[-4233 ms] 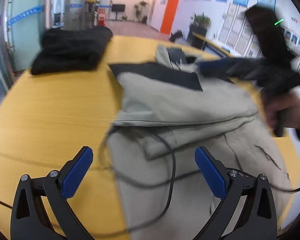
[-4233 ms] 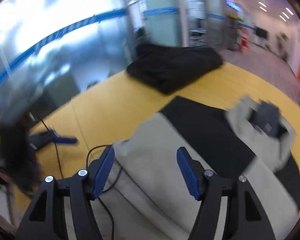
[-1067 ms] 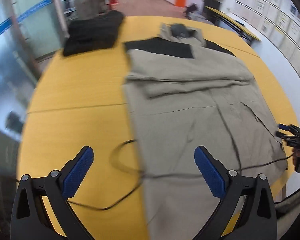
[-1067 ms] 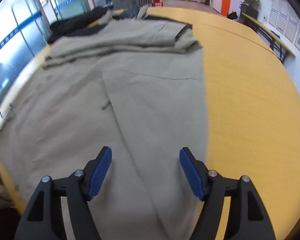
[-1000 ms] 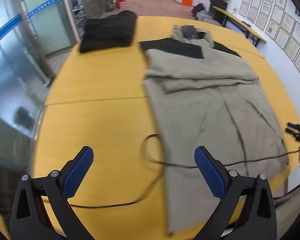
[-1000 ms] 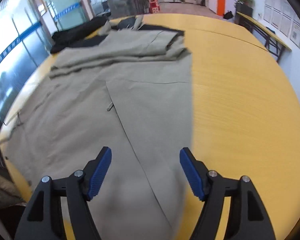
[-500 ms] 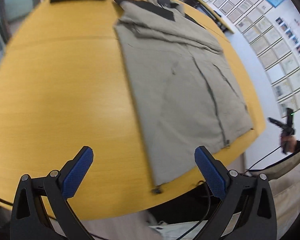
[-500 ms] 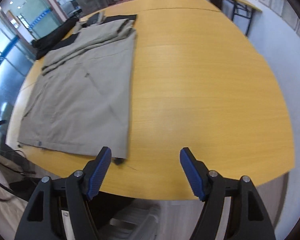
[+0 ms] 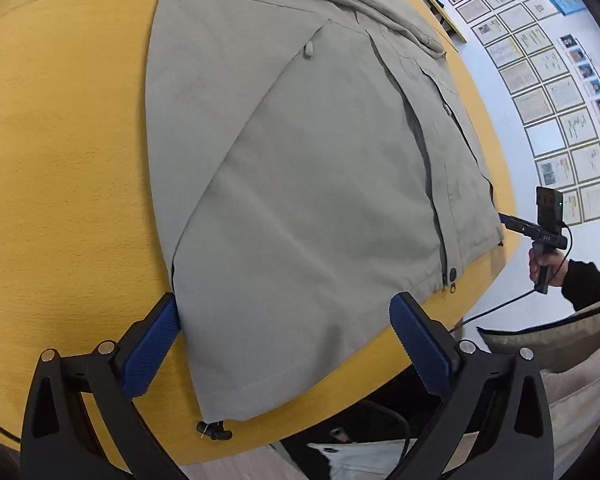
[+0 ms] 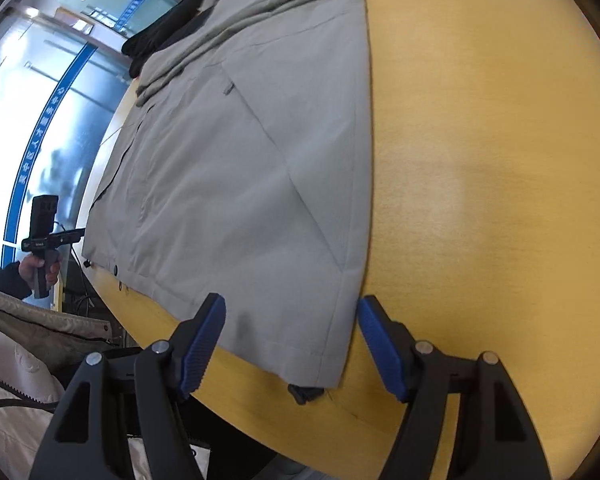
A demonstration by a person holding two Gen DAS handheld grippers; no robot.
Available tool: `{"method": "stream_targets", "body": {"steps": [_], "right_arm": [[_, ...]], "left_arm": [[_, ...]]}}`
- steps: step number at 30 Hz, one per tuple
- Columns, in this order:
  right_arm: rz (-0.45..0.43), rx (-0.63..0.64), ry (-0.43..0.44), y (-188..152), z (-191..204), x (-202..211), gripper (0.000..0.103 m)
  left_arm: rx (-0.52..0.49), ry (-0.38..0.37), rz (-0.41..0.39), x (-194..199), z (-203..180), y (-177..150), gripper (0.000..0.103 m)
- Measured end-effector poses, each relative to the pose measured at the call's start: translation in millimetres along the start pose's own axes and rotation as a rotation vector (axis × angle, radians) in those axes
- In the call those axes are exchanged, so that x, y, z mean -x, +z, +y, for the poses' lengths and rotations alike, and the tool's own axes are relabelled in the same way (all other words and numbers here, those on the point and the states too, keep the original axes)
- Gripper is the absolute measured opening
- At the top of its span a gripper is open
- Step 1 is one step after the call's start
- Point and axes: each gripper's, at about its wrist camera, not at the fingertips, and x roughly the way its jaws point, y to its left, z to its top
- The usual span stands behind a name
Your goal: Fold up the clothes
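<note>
Khaki fabric of a jacket [image 9: 300, 168] is spread flat on the yellow worktop [image 9: 60, 160]. The left hand-held gripper [image 9: 286, 340] is held wide open with nothing gripped; the jacket's hem corner lies between its blue pads, a black cord toggle [image 9: 214, 431] just beyond. The right hand-held gripper [image 10: 292, 344] is likewise spread wide and empty, the opposite hem corner lying between its fingers.
</note>
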Motion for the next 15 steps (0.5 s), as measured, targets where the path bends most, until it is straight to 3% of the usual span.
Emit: {"method": "stream_targets", "body": {"steps": [6, 9, 10, 11, 12, 13, 15], "right_arm": [[-0.001, 0.002, 0.070, -1, -1, 1, 0.072], [0.050, 0.028, 0.091, 5, 6, -9, 0.066], [0.068, 0.036, 0.095, 8, 9, -13, 0.051], [0.085, 0.043, 0.098, 10, 11, -17, 0.035], [0.103, 0.046, 0.097, 12, 14, -22, 0.030], [0.120, 0.050, 0.096, 14, 17, -27, 0.023], [0.163, 0.104, 0.108, 7, 29, -34, 0.016]], "left_arm": [[0.044, 0.019, -0.013, -1, -6, -1, 0.102], [0.080, 0.020, -0.021, 3, -4, -2, 0.092], [0.093, 0.032, -0.023, 5, 0, -3, 0.075], [0.106, 0.051, -0.024, 8, 3, -4, 0.038], [0.133, 0.082, -0.017, 10, 10, -5, 0.023], [0.166, 0.084, -0.011, 10, 18, -7, 0.012], [0.203, 0.061, 0.001, 11, 27, -10, 0.006]]}}
